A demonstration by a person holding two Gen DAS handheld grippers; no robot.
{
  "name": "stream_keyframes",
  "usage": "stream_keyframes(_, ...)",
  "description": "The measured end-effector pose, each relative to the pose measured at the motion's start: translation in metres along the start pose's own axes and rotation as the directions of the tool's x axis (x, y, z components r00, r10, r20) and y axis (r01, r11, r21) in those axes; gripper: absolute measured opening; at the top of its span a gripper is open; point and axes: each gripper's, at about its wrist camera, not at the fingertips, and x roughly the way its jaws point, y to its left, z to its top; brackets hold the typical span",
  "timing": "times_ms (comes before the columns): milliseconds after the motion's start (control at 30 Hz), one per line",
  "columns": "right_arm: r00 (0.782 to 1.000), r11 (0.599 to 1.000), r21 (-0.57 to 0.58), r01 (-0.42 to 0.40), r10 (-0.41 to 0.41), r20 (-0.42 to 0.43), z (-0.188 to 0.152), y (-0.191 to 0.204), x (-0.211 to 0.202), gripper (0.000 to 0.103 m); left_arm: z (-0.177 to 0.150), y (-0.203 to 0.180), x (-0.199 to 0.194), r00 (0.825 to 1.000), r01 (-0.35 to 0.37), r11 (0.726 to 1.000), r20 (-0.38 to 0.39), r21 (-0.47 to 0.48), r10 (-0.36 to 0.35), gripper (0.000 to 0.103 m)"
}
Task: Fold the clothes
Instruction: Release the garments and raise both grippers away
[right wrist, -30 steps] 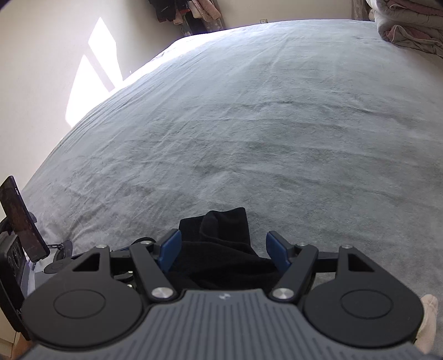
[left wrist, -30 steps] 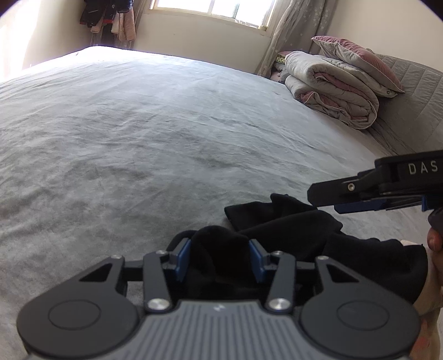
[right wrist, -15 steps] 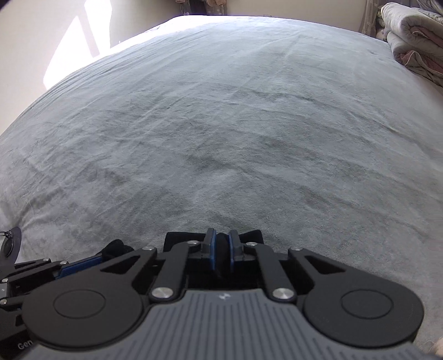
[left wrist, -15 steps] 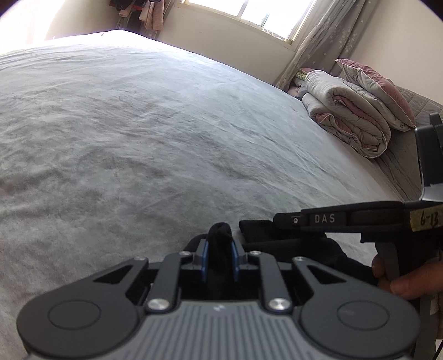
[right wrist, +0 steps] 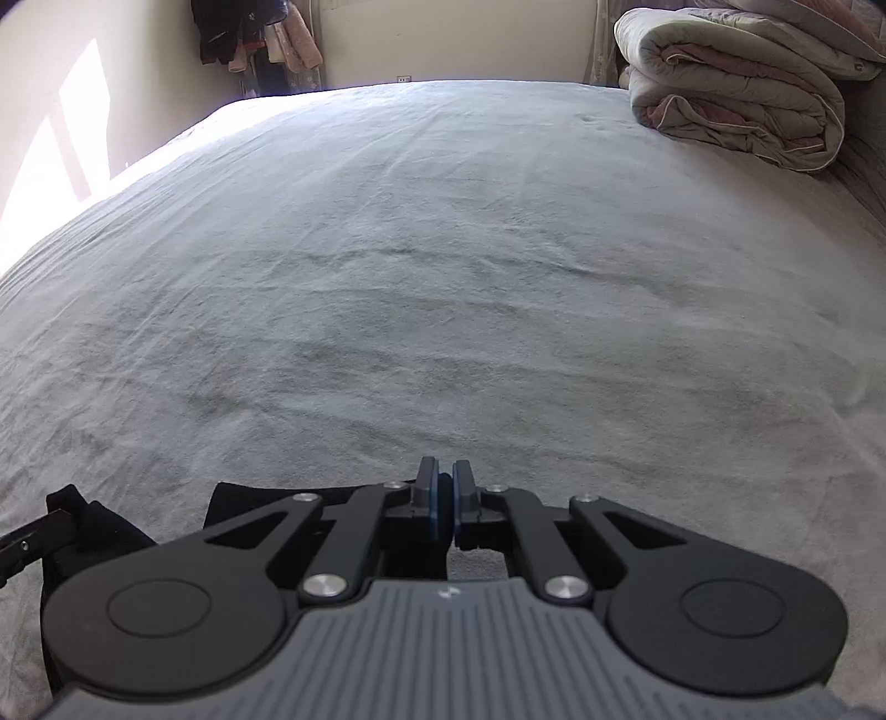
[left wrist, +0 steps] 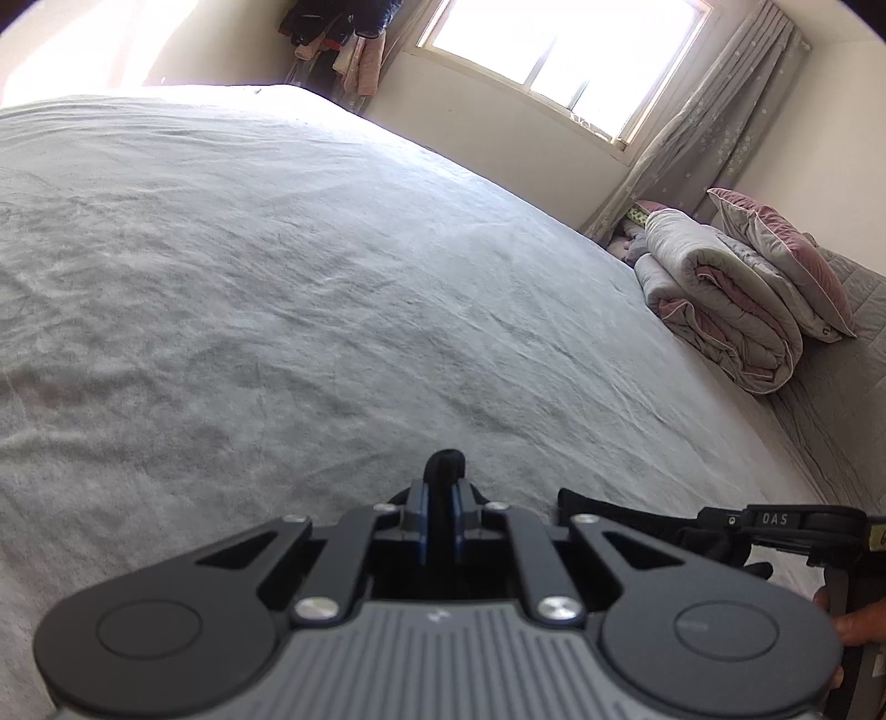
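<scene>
Left gripper (left wrist: 437,493): your fingers had just been closing and were clamped on a fold of the black garment (left wrist: 443,471) — a dark hump of cloth stuck up past the blue pads.
Right gripper (right wrist: 443,490): your fingers were clenched, pads all but touching; the dark cloth sat between and under them, so the grip seemed to be on a thin edge of the same garment.
Black garment: it lay at the near edge of the bed (left wrist: 332,288), bunched low beneath both tools. In the left wrist view a strip of it ran from behind your left fingers across to the right gripper (left wrist: 775,520). In the right wrist view it spread to the left of the fingers (right wrist: 111,526), under the tip of the left gripper (right wrist: 22,543).
Your hand (left wrist: 858,626): part of it showed at the right border of the left wrist view, on the right tool's handle.
Bed: grey cover, wrinkled — the wide far part was bare.
Folded quilt (left wrist: 720,310): at the far right of the bed, with a pillow (left wrist: 786,260) lying on top of it, well apart from the garment.
Window (left wrist: 559,50): bright, in the far wall, curtain (left wrist: 703,127) beside it.
</scene>
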Motion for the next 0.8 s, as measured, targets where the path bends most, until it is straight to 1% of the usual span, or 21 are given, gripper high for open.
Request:
stream_keyframes(200,0.995,0.99,0.101,0.097,-0.099,0.019,-0.011,-0.064,-0.015,0.005,0.003,-0.004,0.004,0.998,-0.058,0.998,0.03,-0.028,0.059,0.008)
stream_keyframes(367,0.982,0.967,0.181,0.18,-0.188,0.028,-0.024,-0.116,-0.03,0.005,0.003,-0.006,0.006,0.995,-0.091,0.995,0.035,-0.031,0.092,0.008)
stream_keyframes(533,0.956,0.931,0.247,0.269,-0.288,0.045,-0.041,-0.165,-0.047,0.005,0.003,-0.003,0.003,0.991,-0.127,0.991,0.047,-0.038,0.129,0.008)
stream_keyframes(700,0.926,0.896,0.275,0.349,-0.376,0.048,-0.061,-0.2,-0.061,0.005,0.005,-0.002,-0.002,0.983,-0.169,0.985,0.066,-0.036,0.171,0.008)
stream_keyframes(800,0.911,0.878,0.291,0.381,-0.41,0.046,-0.072,-0.216,-0.068,0.005,0.006,-0.001,-0.006,0.978,-0.189,0.981,0.08,-0.035,0.191,0.008)
